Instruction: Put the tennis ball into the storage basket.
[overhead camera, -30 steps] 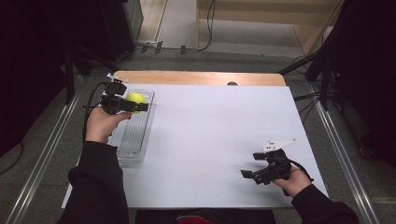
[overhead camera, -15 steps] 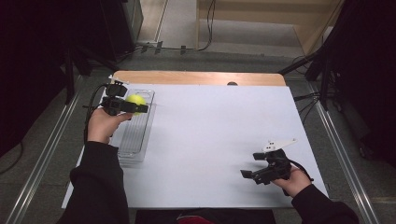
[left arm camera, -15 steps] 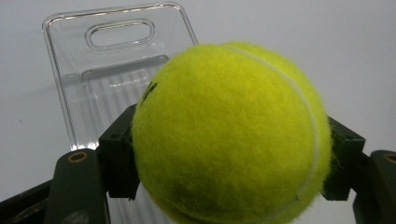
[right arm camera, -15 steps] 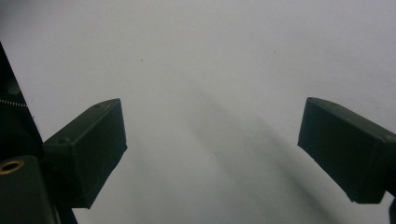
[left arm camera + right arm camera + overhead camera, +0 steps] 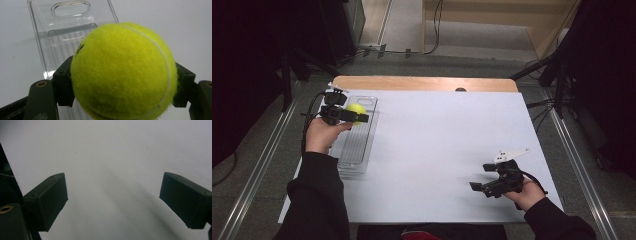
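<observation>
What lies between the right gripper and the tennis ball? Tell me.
Bare white tabletop, by the high view; the right gripper sits open, far from the tennis ball.

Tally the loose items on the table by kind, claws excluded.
Tennis ball: 1, yellow-green, clamped in the left claw over the tray.
Clear plastic tray: 1, ribbed, at the table's left edge.
Total: 2

Yellow-green tennis ball [image 5: 123, 72], seemingly above clear tray [image 5: 62, 32]
</observation>
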### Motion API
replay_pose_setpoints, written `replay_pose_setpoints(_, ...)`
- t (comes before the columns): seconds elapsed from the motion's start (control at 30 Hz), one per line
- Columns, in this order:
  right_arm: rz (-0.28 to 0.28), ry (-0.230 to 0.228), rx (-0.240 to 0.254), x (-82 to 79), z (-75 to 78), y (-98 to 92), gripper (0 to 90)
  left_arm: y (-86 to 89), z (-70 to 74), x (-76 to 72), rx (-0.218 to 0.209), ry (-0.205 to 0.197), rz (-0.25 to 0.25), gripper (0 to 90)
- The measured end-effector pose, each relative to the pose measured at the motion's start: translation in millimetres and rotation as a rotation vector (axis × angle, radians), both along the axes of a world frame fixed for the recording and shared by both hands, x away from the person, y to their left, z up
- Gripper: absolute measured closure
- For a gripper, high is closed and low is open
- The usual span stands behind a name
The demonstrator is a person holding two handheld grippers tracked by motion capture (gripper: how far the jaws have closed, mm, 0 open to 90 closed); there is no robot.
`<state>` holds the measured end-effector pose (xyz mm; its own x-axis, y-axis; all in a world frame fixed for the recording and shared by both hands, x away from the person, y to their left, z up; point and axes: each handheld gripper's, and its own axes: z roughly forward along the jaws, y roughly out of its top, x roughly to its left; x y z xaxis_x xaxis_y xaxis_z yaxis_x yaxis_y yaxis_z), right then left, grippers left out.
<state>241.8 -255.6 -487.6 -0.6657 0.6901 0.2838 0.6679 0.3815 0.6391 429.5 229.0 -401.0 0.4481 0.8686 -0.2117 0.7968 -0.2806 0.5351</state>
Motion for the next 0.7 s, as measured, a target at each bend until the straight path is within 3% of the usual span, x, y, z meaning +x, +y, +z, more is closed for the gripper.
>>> replay_pose_setpoints(0.7,0.0,0.001,0.001,0.0,-0.2,0.1,6.0,-0.4,-15.1,5.0,0.038,0.005,0.029,26.4)
